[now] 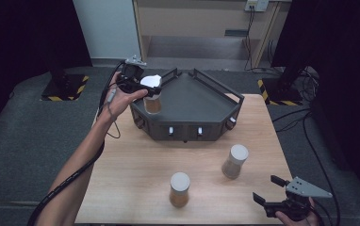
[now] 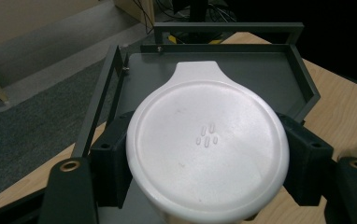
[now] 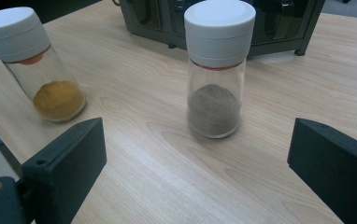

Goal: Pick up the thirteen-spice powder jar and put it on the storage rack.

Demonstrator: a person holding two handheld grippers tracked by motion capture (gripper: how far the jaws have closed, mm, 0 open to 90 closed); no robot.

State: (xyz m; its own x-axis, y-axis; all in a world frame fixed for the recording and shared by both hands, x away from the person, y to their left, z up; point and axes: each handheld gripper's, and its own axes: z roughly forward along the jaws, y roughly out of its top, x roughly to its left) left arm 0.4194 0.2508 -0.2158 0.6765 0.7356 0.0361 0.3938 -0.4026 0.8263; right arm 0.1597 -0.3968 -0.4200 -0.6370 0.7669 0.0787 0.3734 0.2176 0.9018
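My left gripper is shut on a white-capped spice jar, held over the left edge of the dark grey tray. In the left gripper view the jar's white lid sits clamped between both black pads, above the tray floor. Two more jars stand on the wooden table: one with yellow-orange powder and one with grey-brown powder. My right gripper rests open at the table's front right corner, its jaws pointed toward those jars with nothing between them.
The tray has raised rails and sits at the back middle of the table. Dark stands with yellow-black striped bases flank the table on the grey floor. A cable trails from the left gripper along the forearm.
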